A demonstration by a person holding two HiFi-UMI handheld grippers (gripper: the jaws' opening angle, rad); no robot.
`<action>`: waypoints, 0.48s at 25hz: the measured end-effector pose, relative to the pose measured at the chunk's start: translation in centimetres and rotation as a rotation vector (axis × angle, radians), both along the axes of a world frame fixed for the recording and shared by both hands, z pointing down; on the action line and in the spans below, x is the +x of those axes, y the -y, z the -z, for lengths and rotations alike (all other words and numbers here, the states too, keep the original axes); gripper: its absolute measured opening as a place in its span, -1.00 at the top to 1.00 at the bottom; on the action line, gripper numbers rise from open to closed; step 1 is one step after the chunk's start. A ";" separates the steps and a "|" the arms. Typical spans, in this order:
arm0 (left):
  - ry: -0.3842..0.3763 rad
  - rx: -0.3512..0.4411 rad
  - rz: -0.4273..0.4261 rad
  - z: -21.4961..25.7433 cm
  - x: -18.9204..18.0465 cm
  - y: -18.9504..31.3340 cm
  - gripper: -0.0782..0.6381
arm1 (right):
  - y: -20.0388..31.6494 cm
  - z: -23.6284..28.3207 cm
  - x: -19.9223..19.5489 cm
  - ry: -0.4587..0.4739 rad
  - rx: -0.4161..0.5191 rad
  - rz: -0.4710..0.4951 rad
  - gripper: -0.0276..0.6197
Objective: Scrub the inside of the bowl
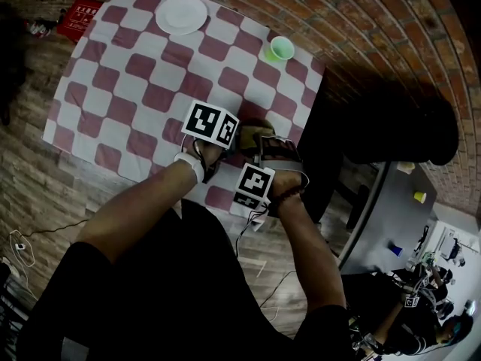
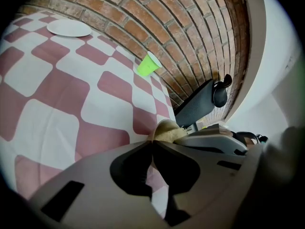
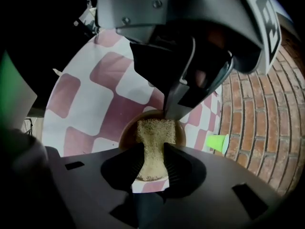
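Note:
A brown bowl (image 1: 255, 126) sits on the checked tablecloth near the table's front edge, under both grippers. In the right gripper view the bowl (image 3: 127, 130) lies just beyond the jaws. My right gripper (image 3: 153, 161) is shut on a tan sponge (image 3: 155, 137), whose free end hangs over the bowl's inside. My left gripper (image 3: 172, 109) comes in from the far side, its jaw tips pinched on the bowl's rim. In the left gripper view the left gripper (image 2: 152, 143) has its jaws together, with the bowl's pale rim (image 2: 160, 125) at the tips. In the head view the left gripper (image 1: 239, 132) and right gripper (image 1: 264, 150) crowd over the bowl.
A green cup (image 1: 281, 48) lies tipped near the table's far right edge, and a white plate (image 1: 181, 13) sits at the far end. The checked table (image 1: 128, 74) stands by a brick wall. A black chair (image 2: 200, 104) is beyond the right edge.

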State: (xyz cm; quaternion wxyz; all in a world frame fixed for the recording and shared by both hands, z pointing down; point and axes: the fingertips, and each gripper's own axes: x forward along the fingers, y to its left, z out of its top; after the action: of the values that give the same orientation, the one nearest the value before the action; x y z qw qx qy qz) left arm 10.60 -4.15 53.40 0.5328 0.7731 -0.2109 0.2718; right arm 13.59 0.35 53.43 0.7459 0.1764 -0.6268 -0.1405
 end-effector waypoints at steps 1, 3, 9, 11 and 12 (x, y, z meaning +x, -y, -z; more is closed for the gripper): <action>0.002 0.001 -0.002 0.0 0.0 0.0 0.70 | 0.5 -0.2 0.4 -0.016 0.008 -0.005 0.48; 0.003 0.004 -0.003 0.1 0.1 -0.1 0.70 | 1.5 -0.1 1.1 -0.034 0.040 -0.012 0.48; -0.002 0.008 0.005 0.1 0.3 -0.1 0.70 | 2.7 1.1 3.4 -0.091 0.066 0.003 0.48; -0.003 0.008 0.004 0.2 0.3 -0.1 0.70 | 2.2 1.6 4.0 -0.096 0.056 0.019 0.49; -0.003 0.009 0.005 0.2 0.3 -0.1 0.70 | 1.7 1.8 4.1 -0.100 0.051 0.036 0.48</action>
State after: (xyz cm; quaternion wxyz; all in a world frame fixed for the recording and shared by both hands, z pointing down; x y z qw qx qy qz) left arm 10.95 -4.02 53.18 0.5305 0.7753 -0.2131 0.2685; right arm 17.70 -1.36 51.59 0.7690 0.1769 -0.5878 -0.1784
